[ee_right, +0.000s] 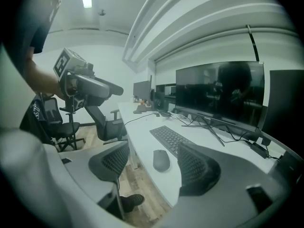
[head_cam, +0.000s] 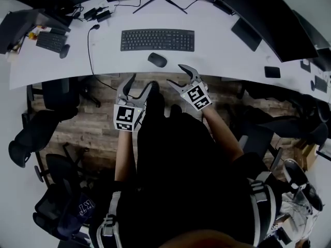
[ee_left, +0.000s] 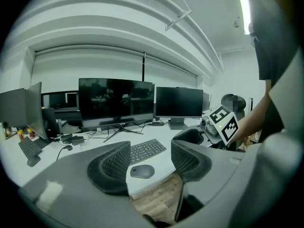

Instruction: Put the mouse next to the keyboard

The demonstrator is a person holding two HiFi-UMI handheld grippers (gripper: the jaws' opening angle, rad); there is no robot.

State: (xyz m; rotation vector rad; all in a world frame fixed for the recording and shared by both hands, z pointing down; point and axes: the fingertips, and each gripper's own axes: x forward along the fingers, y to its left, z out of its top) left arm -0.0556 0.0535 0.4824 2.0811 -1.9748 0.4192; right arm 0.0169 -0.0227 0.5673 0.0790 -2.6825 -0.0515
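Lying ahead of fingers [ee_left: 111, 167], untouched: mouse [head_cam: 157, 59] | left gripper [head_cam: 143, 81] spread, empty | right gripper [head_cam: 174, 73] spread, empty

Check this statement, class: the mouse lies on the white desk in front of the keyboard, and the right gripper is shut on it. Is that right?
Not quite. The right gripper view shows the right gripper open, its jaws apart and clear of the mouse. The mouse does lie on the white desk in front of the keyboard.
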